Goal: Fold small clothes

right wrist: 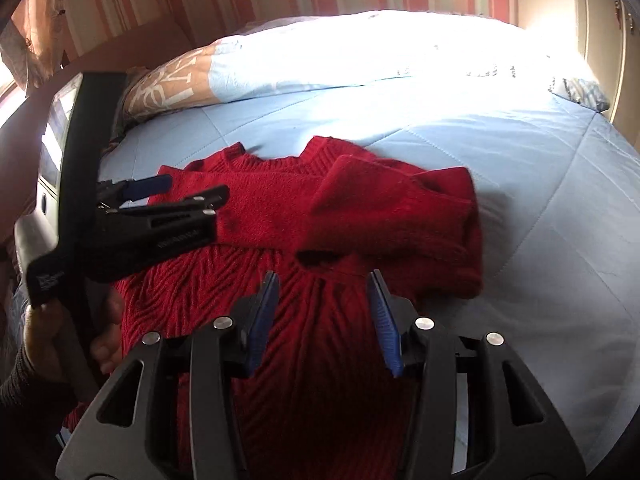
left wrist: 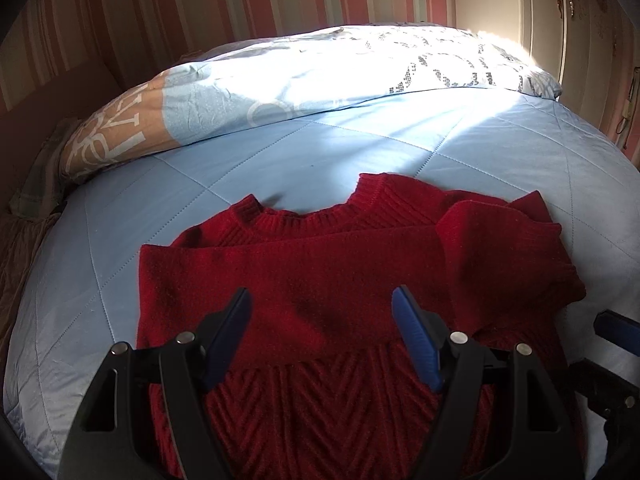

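A small red knit sweater (left wrist: 320, 280) lies flat on the light blue quilted bed, collar away from me, both sleeves folded across its chest. My left gripper (left wrist: 322, 300) is open and empty, hovering over the sweater's middle. My right gripper (right wrist: 324, 280) is open and empty over the sweater (right wrist: 320, 216), near the cuff of the right sleeve (right wrist: 384, 204). The left gripper also shows in the right wrist view (right wrist: 192, 192), over the sweater's left side. A right fingertip (left wrist: 616, 328) shows at the edge of the left wrist view.
The blue quilt (left wrist: 280, 152) covers the bed. A pale blue patterned duvet (left wrist: 304, 76) lies bunched along the far side, in bright sunlight. A striped pink wall (left wrist: 240, 8) stands behind. A hand (right wrist: 44, 336) holds the left gripper's handle.
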A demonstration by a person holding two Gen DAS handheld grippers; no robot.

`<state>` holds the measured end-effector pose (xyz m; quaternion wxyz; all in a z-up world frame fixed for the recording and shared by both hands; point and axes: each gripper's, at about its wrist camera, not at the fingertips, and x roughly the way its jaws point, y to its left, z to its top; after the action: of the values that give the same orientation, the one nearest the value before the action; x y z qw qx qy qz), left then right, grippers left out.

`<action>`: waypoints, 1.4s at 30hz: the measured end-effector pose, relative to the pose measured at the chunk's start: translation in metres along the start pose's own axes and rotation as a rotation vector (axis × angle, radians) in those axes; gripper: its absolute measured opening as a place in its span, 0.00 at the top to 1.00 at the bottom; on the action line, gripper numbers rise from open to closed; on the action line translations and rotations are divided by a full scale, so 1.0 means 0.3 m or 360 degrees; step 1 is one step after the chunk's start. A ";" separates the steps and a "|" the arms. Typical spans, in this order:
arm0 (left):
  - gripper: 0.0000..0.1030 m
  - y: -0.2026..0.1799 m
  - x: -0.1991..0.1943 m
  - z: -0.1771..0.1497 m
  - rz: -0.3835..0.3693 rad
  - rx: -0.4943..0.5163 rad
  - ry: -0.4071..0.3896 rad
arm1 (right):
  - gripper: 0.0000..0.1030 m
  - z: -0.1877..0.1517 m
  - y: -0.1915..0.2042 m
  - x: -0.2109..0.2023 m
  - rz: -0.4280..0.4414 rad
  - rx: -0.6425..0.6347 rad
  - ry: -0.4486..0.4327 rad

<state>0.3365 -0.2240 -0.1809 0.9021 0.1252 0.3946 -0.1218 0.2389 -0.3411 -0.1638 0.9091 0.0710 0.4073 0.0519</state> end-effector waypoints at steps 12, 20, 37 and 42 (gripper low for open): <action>0.37 -0.439 0.097 0.016 -0.0067 0.0468 -0.0119 | 0.49 -0.105 -0.259 -0.176 -0.0090 0.0313 -0.0075; 0.93 -0.423 0.149 0.031 -0.0092 0.0472 -0.0041 | 0.49 -0.116 -0.296 -0.183 -0.0055 0.0394 -0.0134; 0.97 0.262 0.064 0.026 0.0072 -0.0152 0.0026 | 0.49 0.035 0.054 0.063 0.0170 0.0233 -0.0056; 0.97 0.421 0.085 -0.042 0.0172 -0.0252 0.0107 | 0.49 0.064 0.144 0.172 0.0109 0.0183 0.0004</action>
<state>0.3849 -0.1044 -0.1917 0.9007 0.0788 0.4257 -0.0372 0.2858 -0.2924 -0.1817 0.9006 0.1370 0.4082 0.0596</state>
